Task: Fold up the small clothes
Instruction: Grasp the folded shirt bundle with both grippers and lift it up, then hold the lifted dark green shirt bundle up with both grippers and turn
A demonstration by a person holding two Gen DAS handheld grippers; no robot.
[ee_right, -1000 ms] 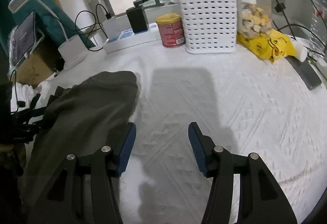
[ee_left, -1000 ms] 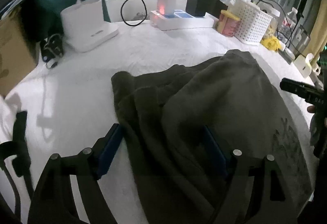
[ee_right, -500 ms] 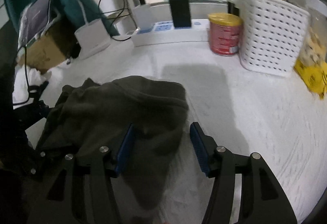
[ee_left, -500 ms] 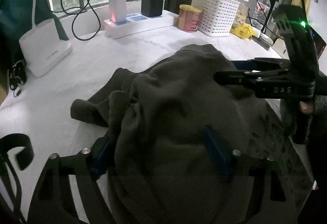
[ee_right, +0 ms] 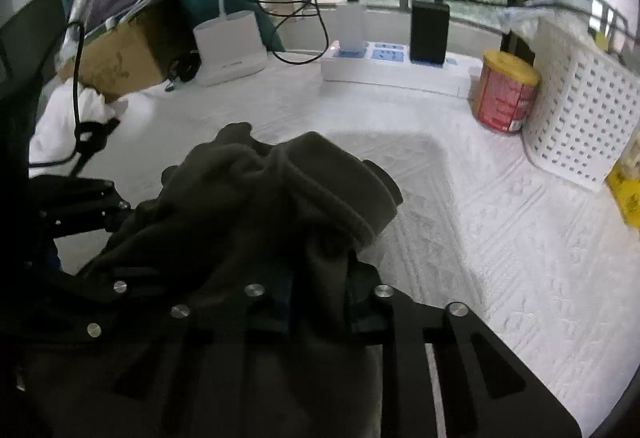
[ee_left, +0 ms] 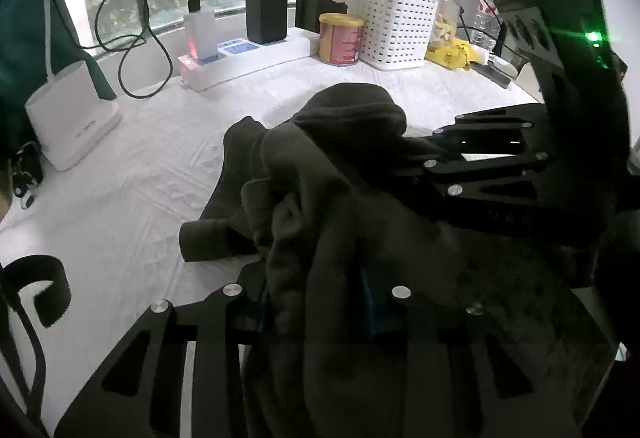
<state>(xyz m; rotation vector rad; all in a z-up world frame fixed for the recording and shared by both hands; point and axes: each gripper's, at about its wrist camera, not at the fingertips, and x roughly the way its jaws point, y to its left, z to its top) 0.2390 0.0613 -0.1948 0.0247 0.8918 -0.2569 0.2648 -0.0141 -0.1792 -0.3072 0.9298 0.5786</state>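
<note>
White quilted cloth covers the table ahead of my grippers, with the dark olive garment bunched up between them, where a second ago it lay spread flat. My left gripper is closing with a fold of it between the pads. My right gripper, earlier over bare cloth, is closing on the cuffed end.
</note>
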